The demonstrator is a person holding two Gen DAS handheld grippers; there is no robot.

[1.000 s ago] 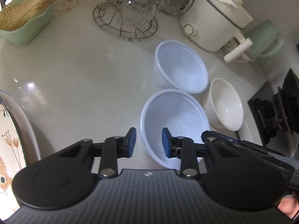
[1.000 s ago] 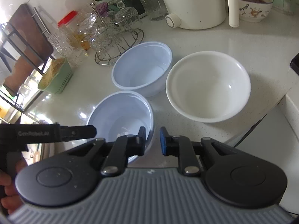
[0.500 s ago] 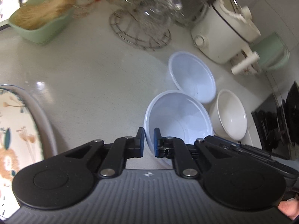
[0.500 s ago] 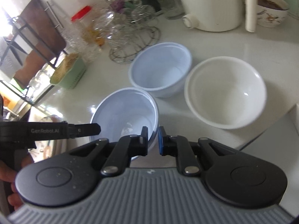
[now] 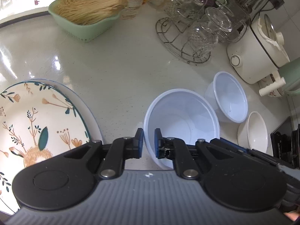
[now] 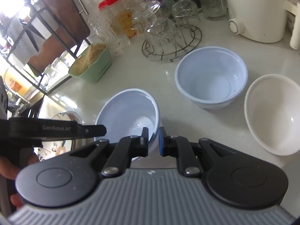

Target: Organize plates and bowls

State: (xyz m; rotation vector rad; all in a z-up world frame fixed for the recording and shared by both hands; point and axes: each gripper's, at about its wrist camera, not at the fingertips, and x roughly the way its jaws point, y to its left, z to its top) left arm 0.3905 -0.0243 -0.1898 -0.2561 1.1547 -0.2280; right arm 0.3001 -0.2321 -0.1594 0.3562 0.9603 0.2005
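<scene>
I pinch the near blue bowl (image 5: 181, 120) between both grippers: my left gripper (image 5: 148, 140) clamps its left rim, my right gripper (image 6: 153, 139) its right rim. From that bowl, the second blue bowl (image 6: 211, 76) sits just behind, the white bowl (image 6: 273, 116) behind-right, the flowered plate (image 5: 35, 123) left.

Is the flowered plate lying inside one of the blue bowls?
No. In the left wrist view, the flowered plate lies on the counter, well apart from the near blue bowl that the left gripper grips.

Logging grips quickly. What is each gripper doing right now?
Left gripper: closed on the rim of the near blue bowl.
Right gripper: closed on that bowl's rim.
</scene>
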